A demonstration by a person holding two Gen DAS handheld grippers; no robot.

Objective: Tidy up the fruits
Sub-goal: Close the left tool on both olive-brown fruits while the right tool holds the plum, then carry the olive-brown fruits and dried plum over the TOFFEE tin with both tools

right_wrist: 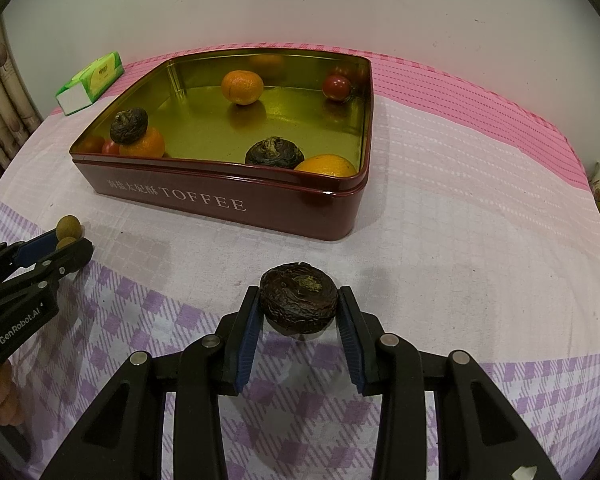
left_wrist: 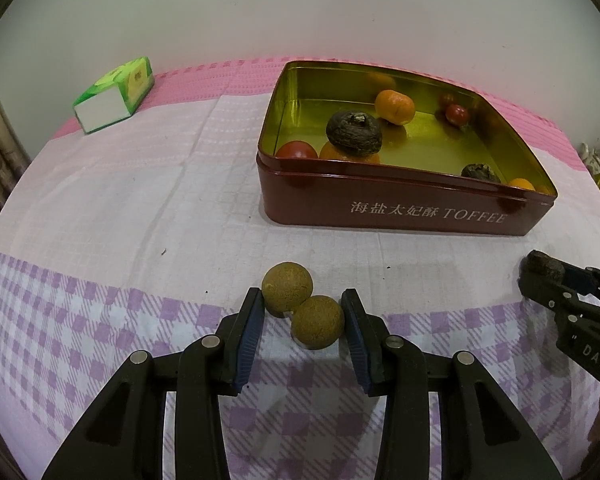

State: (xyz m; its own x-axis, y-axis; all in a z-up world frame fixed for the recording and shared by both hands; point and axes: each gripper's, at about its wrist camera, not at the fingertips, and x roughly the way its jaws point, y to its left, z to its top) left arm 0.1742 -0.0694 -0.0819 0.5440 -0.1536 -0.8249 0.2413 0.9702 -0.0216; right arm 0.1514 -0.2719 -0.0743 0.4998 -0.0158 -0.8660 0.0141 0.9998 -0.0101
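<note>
Covering table: checked cloth; white wall behind. Left fingers clench longans; right fingers clench dark fruit.

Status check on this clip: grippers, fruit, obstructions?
Left gripper closed around two brown round fruits. Right gripper shut on dark wrinkled fruit. Toffee tin ahead, path unobstructed.

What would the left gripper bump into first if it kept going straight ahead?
The left gripper already has two brown balls between its fingers, so it would push those first. Farther along that line stands the red tin, probably the next thing it meets, though depth is hard to judge.
</note>
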